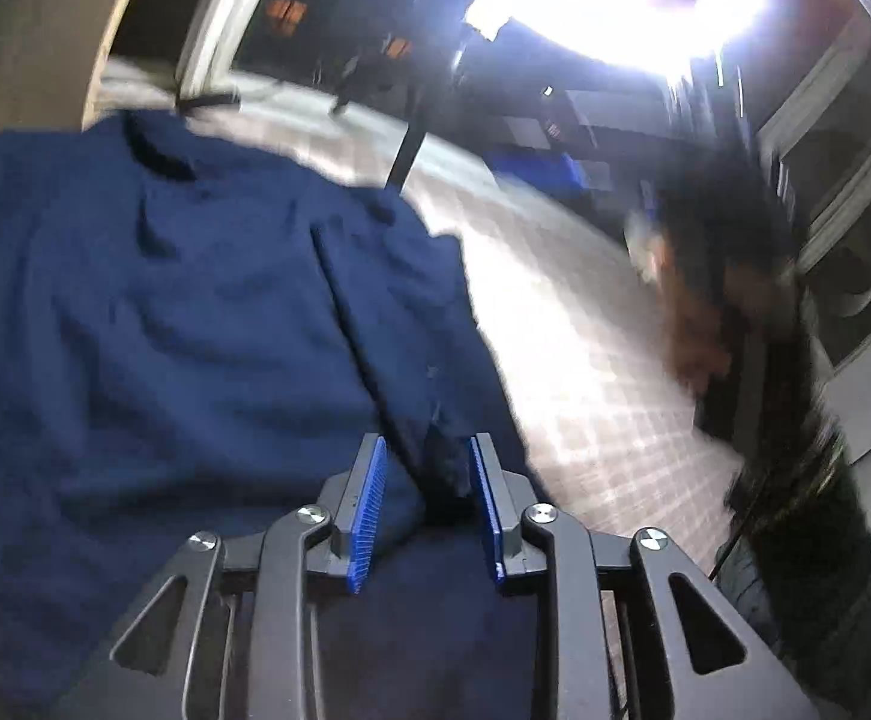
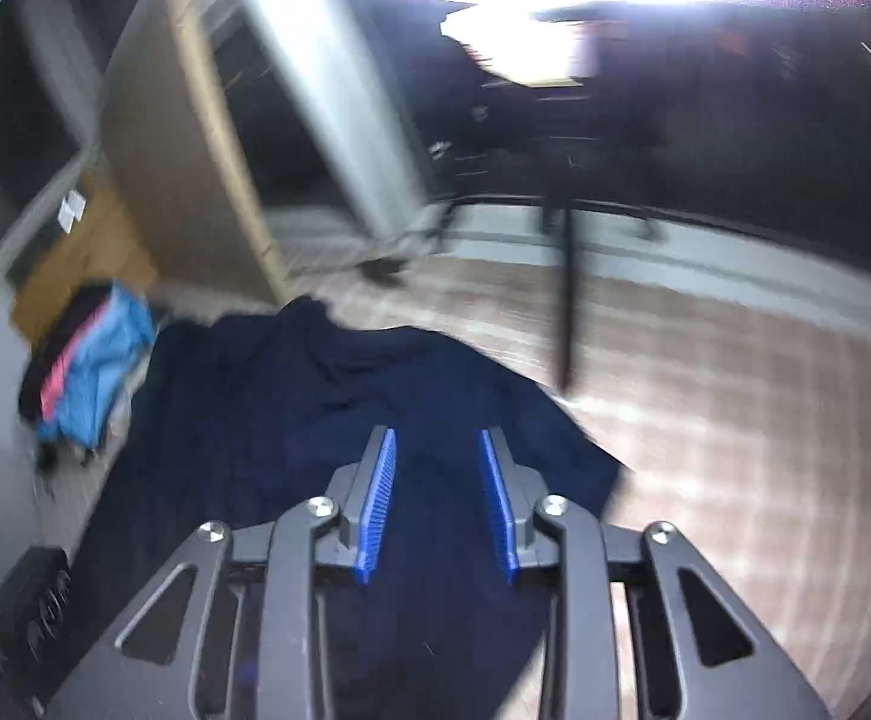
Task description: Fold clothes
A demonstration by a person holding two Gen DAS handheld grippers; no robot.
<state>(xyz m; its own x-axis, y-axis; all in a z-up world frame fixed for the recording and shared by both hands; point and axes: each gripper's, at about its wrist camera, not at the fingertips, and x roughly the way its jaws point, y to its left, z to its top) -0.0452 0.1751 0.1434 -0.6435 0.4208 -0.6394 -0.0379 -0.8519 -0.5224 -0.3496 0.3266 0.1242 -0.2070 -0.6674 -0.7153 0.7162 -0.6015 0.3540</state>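
Observation:
A navy blue garment [image 1: 183, 312] lies spread on a pale checked surface [image 1: 585, 360], its collar toward the far left. My left gripper [image 1: 428, 441] hovers over the garment's right side, its blue pads [image 1: 369, 492] apart. A dark fold of the cloth shows in the gap, and neither pad presses on it. In the right wrist view the same navy garment [image 2: 327, 408] lies in a rumpled heap. My right gripper [image 2: 437, 431] stands over its near part with jaws apart and nothing pinched. Both views are blurred.
A person [image 1: 723, 300] in dark clothing is at the right of the checked surface. A pile of blue and pink clothes [image 2: 87, 360] lies left of the garment. A thin black pole [image 2: 567, 300] rises from the checked surface [image 2: 705, 420] beyond it.

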